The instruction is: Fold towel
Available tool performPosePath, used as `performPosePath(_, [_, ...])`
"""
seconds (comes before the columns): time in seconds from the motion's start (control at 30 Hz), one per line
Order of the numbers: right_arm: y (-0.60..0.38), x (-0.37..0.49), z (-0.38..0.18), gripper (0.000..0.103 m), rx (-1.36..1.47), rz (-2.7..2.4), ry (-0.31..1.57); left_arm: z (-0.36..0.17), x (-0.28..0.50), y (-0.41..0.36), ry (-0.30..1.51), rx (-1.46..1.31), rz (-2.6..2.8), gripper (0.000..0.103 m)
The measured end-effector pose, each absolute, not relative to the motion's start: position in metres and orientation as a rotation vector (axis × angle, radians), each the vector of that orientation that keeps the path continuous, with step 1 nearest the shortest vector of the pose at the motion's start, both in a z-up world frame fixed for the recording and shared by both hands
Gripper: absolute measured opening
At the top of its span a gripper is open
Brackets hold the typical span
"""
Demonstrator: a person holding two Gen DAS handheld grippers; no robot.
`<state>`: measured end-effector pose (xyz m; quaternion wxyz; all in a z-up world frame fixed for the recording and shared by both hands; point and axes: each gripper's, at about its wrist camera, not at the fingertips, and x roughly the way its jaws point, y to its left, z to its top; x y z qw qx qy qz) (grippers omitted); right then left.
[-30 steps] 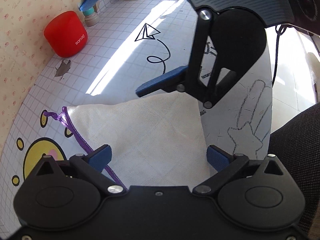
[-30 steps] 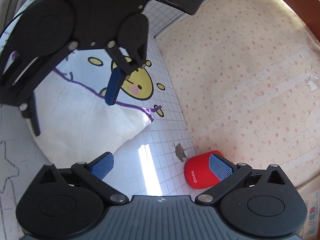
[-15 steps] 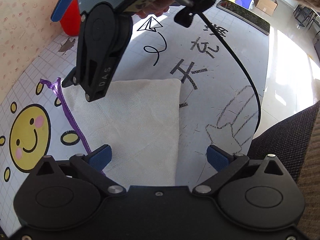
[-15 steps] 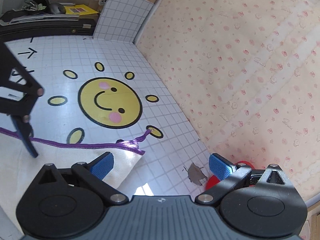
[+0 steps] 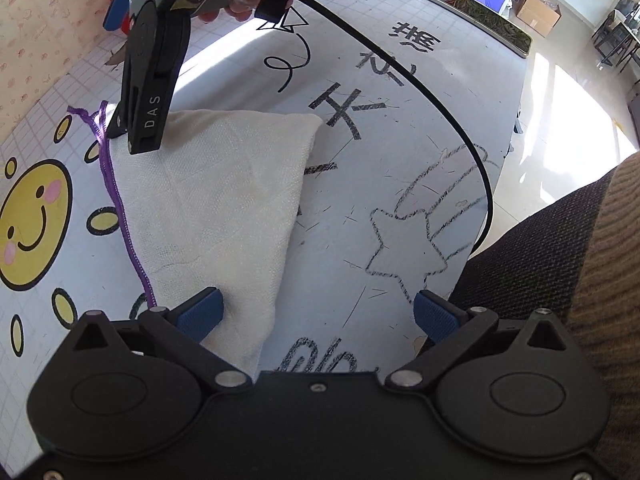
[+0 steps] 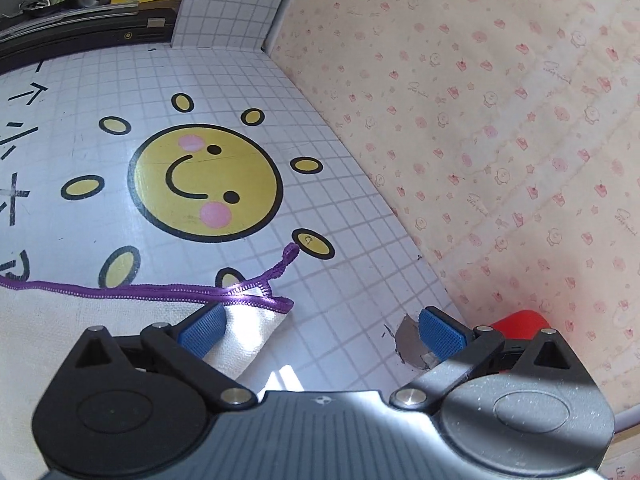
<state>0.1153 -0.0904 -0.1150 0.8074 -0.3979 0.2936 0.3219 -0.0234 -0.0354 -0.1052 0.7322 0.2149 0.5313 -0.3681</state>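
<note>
The white towel (image 5: 208, 200) with a purple hem (image 5: 120, 208) lies folded flat on the printed table. My left gripper (image 5: 316, 314) is open just above the towel's near end, its left pad (image 5: 200, 312) over the cloth and its right pad over bare table. My right gripper (image 5: 120, 76) hangs over the towel's far left corner, held by a hand. In the right wrist view the right gripper (image 6: 322, 330) is open, with the hemmed towel corner (image 6: 252, 332) beside its left pad (image 6: 204, 328) and nothing held.
A red cup-like object (image 6: 520, 320) stands by the pink patterned wall (image 6: 500, 140). A black cable (image 5: 452, 120) arcs over the table. A dark flat slab (image 5: 480, 16) lies at the far edge. A person's dark lap (image 5: 560, 260) borders the table on the right. A yellow sun print (image 6: 206, 182) lies beside the hem.
My right gripper swung from in front of the left camera to the towel's far left corner and came down close to it. The left gripper shifted toward the towel's near end.
</note>
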Motion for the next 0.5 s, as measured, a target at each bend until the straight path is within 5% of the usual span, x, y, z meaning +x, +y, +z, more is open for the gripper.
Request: performPosePath(0.5, [-0.130, 0.111, -0.113, 0.102, -0.849, 0.397, 0.730, -0.109, 0.021, -0.002, 1.160, 0.454, -0.615, 0.102])
